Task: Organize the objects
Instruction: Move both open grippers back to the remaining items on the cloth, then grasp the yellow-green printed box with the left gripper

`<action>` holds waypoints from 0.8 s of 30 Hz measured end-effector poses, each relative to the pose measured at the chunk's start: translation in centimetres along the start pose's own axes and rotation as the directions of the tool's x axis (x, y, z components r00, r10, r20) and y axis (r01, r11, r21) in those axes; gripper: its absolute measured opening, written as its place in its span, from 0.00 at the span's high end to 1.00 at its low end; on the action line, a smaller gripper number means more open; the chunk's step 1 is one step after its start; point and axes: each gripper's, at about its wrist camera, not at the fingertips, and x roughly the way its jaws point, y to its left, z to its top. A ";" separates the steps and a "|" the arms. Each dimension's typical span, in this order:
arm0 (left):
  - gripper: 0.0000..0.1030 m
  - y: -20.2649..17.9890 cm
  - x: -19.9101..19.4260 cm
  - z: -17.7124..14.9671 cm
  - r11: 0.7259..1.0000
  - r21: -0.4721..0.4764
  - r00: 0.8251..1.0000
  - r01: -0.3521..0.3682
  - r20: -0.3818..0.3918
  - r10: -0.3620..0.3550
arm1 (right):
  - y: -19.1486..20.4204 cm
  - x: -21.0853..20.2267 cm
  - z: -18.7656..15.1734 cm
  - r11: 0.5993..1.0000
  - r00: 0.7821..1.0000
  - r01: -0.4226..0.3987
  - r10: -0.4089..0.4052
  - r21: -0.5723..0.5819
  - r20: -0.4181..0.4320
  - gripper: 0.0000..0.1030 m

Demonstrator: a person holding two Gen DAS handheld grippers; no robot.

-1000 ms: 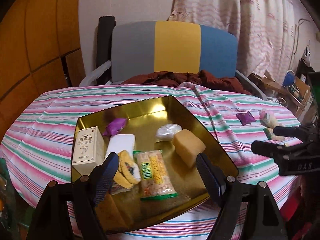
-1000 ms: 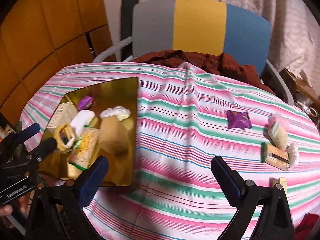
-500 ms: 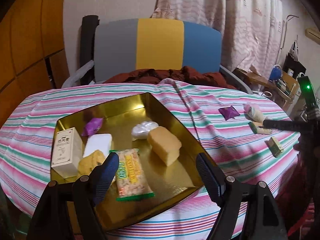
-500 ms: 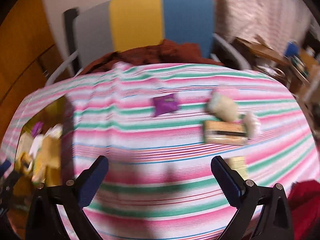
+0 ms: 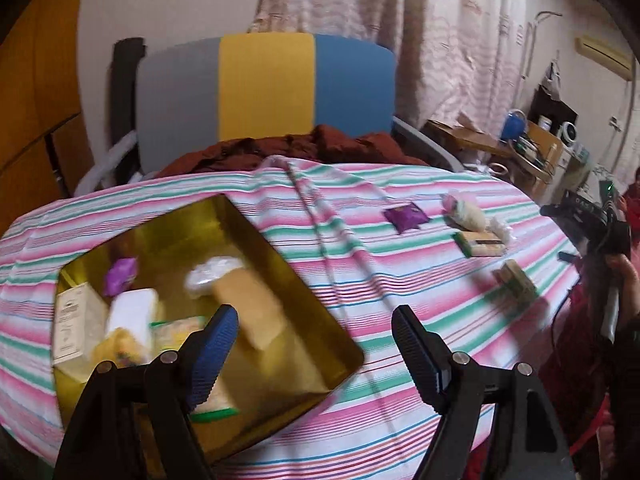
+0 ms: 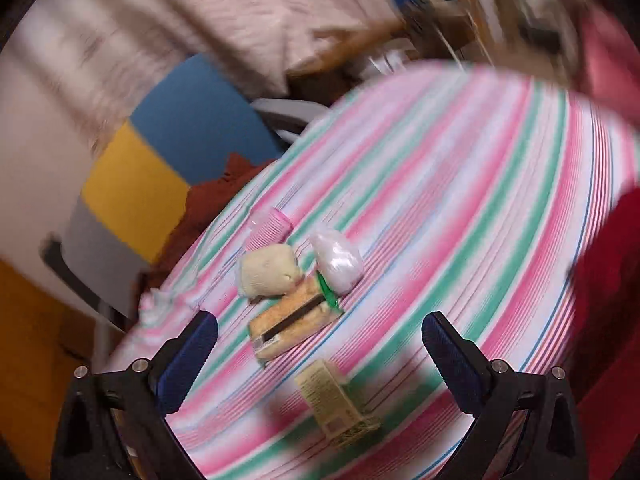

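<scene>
Right gripper (image 6: 320,344) has swung over loose snacks; small box (image 6: 336,404) lies nearest, gold tray (image 5: 280,248) well apart. Both grippers' fingers released, empty. Risk: motion blur, tilted approach could knock box aside.

A chair (image 5: 264,88) with grey, yellow and blue panels stands behind the bench (image 5: 400,320), dark red cloth (image 5: 304,148) heaped on its seat; pale patterned curtains (image 5: 400,40) hang behind; orange wooden panels (image 5: 36,100) line the left wall; a cluttered desk (image 5: 536,144) stands to the right.
</scene>
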 end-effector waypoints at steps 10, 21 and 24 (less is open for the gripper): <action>0.22 -7.4 4.8 1.9 0.984 0.129 0.989 0.122 -0.098 -0.109 | 0.0 0.0 0.2 0.992 0.992 -0.127 0.126 0.023 0.006 0.00; 0.21 -16.5 10.8 2.3 0.870 0.338 0.925 0.359 -0.251 -0.284 | -0.5 0.2 -0.2 0.979 0.980 -0.199 0.200 0.047 -0.013 0.00; 0.20 -18.8 12.2 2.2 0.818 0.420 0.914 0.392 -0.277 -0.296 | -0.5 0.3 -0.2 0.976 0.977 -0.211 0.213 0.045 -0.022 0.00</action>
